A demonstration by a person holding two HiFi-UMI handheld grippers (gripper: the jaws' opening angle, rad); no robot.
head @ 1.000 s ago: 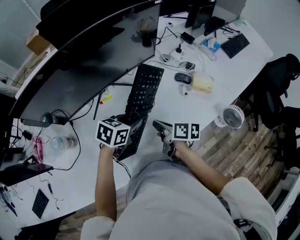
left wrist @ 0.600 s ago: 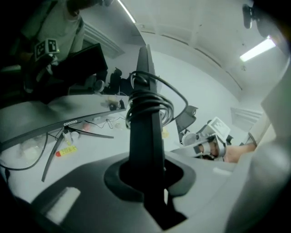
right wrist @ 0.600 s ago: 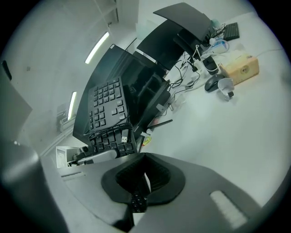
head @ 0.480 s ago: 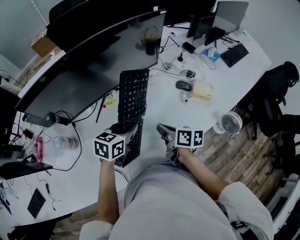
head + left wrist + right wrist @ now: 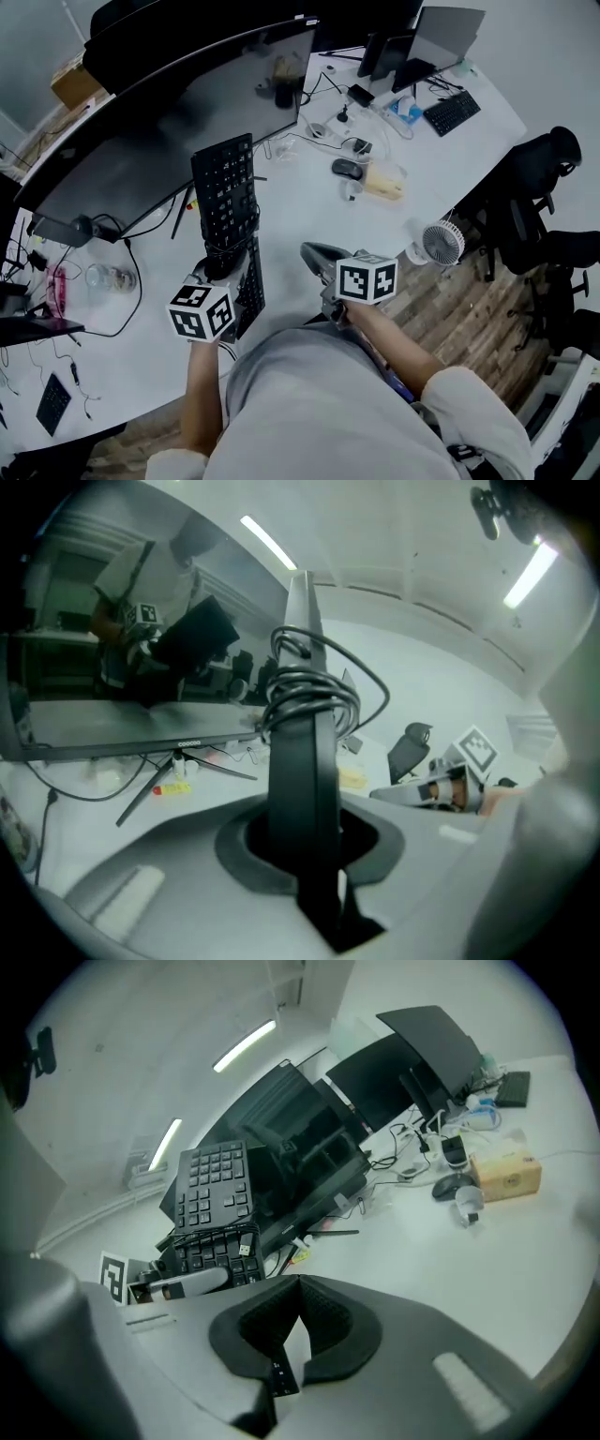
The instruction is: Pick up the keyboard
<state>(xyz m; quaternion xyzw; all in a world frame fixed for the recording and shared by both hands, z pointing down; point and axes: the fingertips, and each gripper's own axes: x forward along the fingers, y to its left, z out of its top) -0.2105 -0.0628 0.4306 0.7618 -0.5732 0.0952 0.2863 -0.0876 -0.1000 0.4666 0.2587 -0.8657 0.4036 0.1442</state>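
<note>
Your L gripper (image 5: 217, 272) is clamped tight on the keyboard (image 5: 225, 197), which rises up and away from its jaws, off the desk (image 5: 309, 206). Your R gripper (image 5: 317, 255), just right of it, has its jaws together on nothing. L gripper view gives the keyboard edge-on w/ a cable (image 5: 314, 691) coiled round it; R gripper view shows it face-on.

Black keyboards, two: cable-wrapped keyboard (image 5: 223, 192); far keyboard (image 5: 451, 111).
Handheld grippers, two: left gripper (image 5: 219, 267); right gripper (image 5: 310, 251).
Curved monitor (image 5: 159, 122), one.
Computer mouse (image 5: 346, 169), one.
Tissue box (image 5: 382, 183), one.
Desk fan (image 5: 436, 244), one.
Glass jar (image 5: 106, 277), one.
Cardboard box (image 5: 75, 82), one.
White surface (image 5: 309, 211), one.
</note>
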